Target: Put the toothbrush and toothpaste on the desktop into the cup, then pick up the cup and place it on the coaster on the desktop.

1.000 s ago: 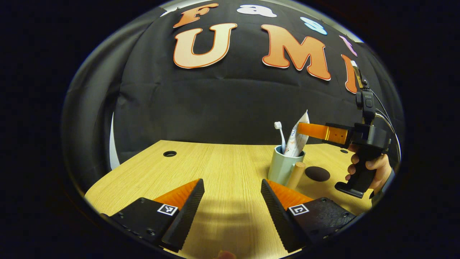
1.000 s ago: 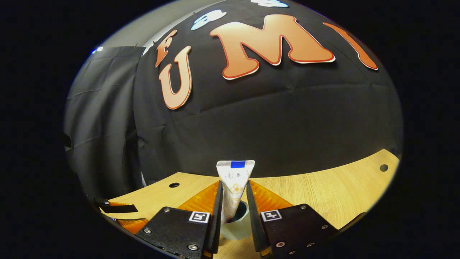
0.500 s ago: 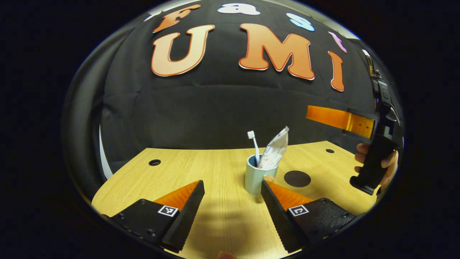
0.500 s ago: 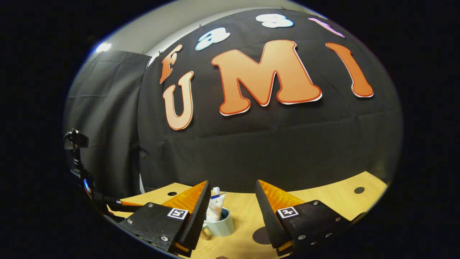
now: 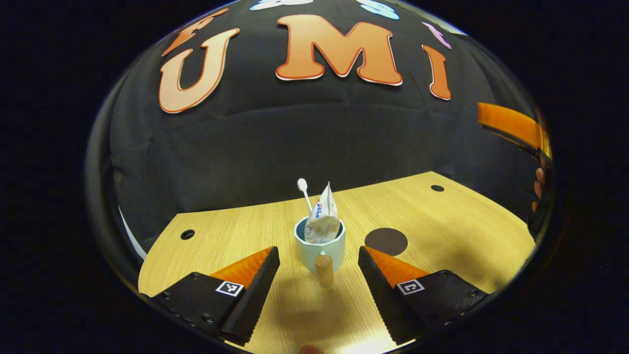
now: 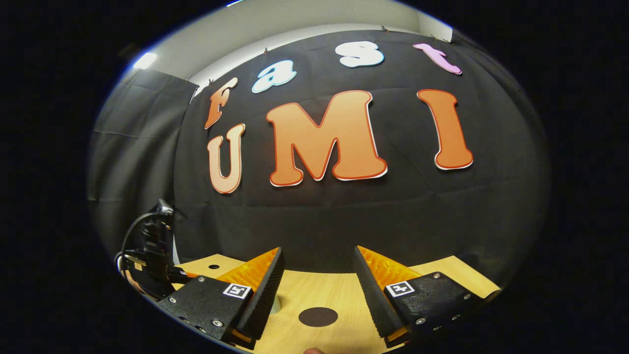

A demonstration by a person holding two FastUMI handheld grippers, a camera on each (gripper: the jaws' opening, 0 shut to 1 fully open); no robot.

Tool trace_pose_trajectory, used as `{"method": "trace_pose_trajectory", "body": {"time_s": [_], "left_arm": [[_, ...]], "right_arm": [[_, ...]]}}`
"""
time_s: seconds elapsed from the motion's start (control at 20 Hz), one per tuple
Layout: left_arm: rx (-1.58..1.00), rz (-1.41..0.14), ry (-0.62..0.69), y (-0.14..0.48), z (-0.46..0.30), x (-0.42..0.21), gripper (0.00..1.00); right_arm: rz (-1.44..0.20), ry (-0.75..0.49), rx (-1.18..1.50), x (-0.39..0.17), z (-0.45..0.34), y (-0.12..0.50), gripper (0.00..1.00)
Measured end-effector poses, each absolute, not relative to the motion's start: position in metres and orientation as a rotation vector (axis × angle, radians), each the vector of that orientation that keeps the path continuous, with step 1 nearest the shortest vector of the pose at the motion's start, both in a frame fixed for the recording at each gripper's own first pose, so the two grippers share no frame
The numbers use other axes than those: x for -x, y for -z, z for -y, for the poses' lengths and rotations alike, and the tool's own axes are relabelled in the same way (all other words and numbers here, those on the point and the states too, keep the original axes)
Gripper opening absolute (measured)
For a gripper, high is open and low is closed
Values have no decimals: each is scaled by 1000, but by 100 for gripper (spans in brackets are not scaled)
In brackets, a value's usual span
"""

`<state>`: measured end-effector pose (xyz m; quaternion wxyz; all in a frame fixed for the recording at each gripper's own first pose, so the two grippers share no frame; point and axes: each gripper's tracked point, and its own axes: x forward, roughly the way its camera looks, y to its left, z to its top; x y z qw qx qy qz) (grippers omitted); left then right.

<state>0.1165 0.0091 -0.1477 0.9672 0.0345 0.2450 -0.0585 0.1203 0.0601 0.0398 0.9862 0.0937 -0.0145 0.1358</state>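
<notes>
Right gripper view: cup [image 6: 276, 305] mostly hidden behind its own left finger, just a sliver of rim; coaster [image 6: 318, 316] lies bare on the desk [image 6: 334, 295] between the fingers. Left gripper view has the cup [image 5: 320, 248] in full, upright, handle toward the camera, toothbrush [image 5: 304, 191] and toothpaste [image 5: 323, 222] standing inside, coaster [image 5: 385, 241] just beside it, apart. Left gripper [image 5: 318, 260] wide apart, empty, cup centred ahead. Right gripper [image 6: 317, 265] wide apart, empty; cut off at the left view's edge.

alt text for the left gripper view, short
A cup holding a toothbrush and toothpaste stands on a wooden desk, centred ahead of the open left gripper, its handle pointing toward the camera. A dark round coaster lies just right of the cup.
</notes>
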Motion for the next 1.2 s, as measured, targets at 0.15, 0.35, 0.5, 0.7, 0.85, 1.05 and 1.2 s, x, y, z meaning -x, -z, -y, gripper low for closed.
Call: {"method": "trace_pose_trajectory", "body": {"time_s": [0.15, 0.35, 0.5, 0.7, 0.85, 1.05, 1.2], "left_arm": [[-76, -573, 128, 159, -5, -127, 98], [-52, -716, 142, 177, -2, -139, 98], [5, -830, 159, 190, 2, -143, 98], [-7, -939, 156, 203, 2, -145, 98], [-28, -957, 157, 203, 7, -149, 98], [-67, -987, 95, 212, -5, -151, 75], [-62, -1015, 87, 219, -9, -147, 55]], "right_arm": [[30, -247, -173, -107, -38, -44, 86], [27, -232, -138, -91, -20, -47, 87], [31, -226, -123, -79, -11, -47, 91], [11, -245, -134, -66, -10, -40, 94], [6, -251, -127, -59, -9, -36, 96], [2, -279, -125, -49, -17, -30, 96], [7, -284, -120, -45, -19, -28, 97]]}}
